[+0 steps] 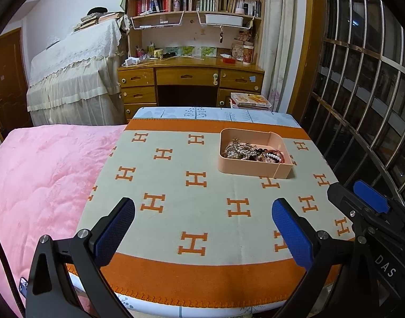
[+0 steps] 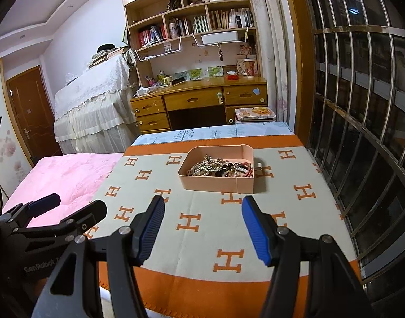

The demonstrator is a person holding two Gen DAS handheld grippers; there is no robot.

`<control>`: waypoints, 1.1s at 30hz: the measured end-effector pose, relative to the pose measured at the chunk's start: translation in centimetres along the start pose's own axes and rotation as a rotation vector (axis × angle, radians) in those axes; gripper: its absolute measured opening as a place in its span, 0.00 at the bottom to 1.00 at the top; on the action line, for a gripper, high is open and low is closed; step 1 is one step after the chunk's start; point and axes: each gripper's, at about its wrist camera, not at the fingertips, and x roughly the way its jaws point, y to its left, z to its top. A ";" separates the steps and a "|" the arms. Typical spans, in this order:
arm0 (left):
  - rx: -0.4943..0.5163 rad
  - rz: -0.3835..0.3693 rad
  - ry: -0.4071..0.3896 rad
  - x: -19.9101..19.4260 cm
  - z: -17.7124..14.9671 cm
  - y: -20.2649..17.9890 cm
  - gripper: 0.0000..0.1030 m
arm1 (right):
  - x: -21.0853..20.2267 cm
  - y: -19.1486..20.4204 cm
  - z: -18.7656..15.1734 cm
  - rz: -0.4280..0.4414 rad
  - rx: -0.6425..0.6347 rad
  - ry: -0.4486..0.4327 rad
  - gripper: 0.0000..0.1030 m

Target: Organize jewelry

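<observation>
Pink tray w/ a tangle of jewelry (beads, bangles, chains) sits on the orange-and-cream H-print blanket, toward the far right side near the barred window. Left gripper hovers over the blanket's near edge, jaws spread wide, nothing btwn them. Right gripper just short of the tray, jaws also apart, empty. Pink quilt lies to the left.

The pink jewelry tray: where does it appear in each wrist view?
Left wrist view: the pink jewelry tray sits right of centre, on the H-patterned blanket.
Right wrist view: the tray sits near centre, beyond the open jaws.
Shared landmark: the wooden desk behind.
</observation>
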 end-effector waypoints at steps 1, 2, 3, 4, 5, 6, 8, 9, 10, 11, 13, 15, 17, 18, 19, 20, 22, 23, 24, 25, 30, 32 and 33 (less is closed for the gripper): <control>0.001 -0.001 -0.001 0.0 0.0 0.0 0.99 | 0.0 0.0 0.0 0.001 0.000 0.001 0.59; 0.000 0.001 0.001 0.0 0.0 0.1 0.99 | 0.0 0.0 0.0 0.002 0.001 0.003 0.59; 0.000 0.003 0.004 0.1 0.0 0.1 0.99 | 0.0 0.0 0.0 0.002 0.001 0.005 0.59; -0.001 0.005 0.006 0.2 0.0 0.1 0.99 | 0.0 0.1 0.1 0.003 0.001 0.007 0.59; -0.002 0.006 0.008 0.3 0.0 0.2 0.99 | 0.0 0.1 0.1 0.003 0.000 0.008 0.59; -0.003 0.006 0.009 0.3 0.0 0.2 0.99 | 0.1 0.1 0.1 0.002 0.000 0.007 0.60; -0.003 0.009 0.009 0.4 0.1 0.3 0.99 | 0.0 0.2 0.2 0.002 0.000 0.005 0.59; -0.002 0.012 0.007 0.4 0.1 0.3 0.99 | 0.0 0.2 0.2 0.002 0.000 0.004 0.59; -0.001 0.014 0.006 0.4 0.0 0.3 0.99 | 0.1 0.1 0.2 0.002 0.001 0.006 0.59; 0.001 0.017 0.005 0.5 0.0 0.2 0.99 | 0.1 0.1 0.1 0.003 0.002 0.007 0.59; 0.003 0.021 0.004 0.5 -0.1 0.3 0.99 | 0.1 0.1 0.1 0.003 0.002 0.008 0.59; 0.002 0.019 0.006 0.5 -0.1 0.3 0.99 | 0.0 0.2 0.2 0.001 0.001 0.008 0.59; 0.002 0.019 0.006 0.5 -0.1 0.2 0.99 | 0.1 0.1 0.1 0.001 0.000 0.007 0.59; 0.001 0.019 0.006 0.5 -0.1 0.3 0.99 | 0.1 0.1 0.1 0.002 0.000 0.007 0.59; 0.002 0.020 0.005 0.5 0.0 0.3 0.99 | 0.1 0.1 0.1 0.003 0.001 0.007 0.59; 0.002 0.019 0.005 0.5 0.0 0.3 0.99 | 0.1 0.1 0.2 0.003 0.001 0.008 0.59; 0.002 0.019 0.006 0.5 -0.1 0.3 0.99 | 0.1 0.1 0.1 0.003 0.001 0.007 0.59; 0.002 0.019 0.006 0.5 0.0 0.3 0.99 | 0.1 0.1 0.1 0.003 0.001 0.007 0.59; 0.002 0.019 0.006 0.5 0.0 0.3 0.99 | 0.1 0.1 0.1 0.003 0.001 0.007 0.59; 0.002 0.020 0.005 0.5 0.0 0.3 0.99 | 0.1 0.1 0.1 0.003 0.001 0.007 0.60; 0.001 0.017 0.009 0.6 0.0 0.3 0.99 | 0.1 0.2 0.1 0.002 0.001 0.008 0.59; 0.000 0.017 0.013 0.6 -0.1 0.4 0.99 | 0.1 0.2 0.1 0.001 0.001 0.011 0.59; -0.001 0.016 0.015 0.7 -0.2 0.4 0.99 | 0.2 0.2 0.1 0.002 0.002 0.012 0.59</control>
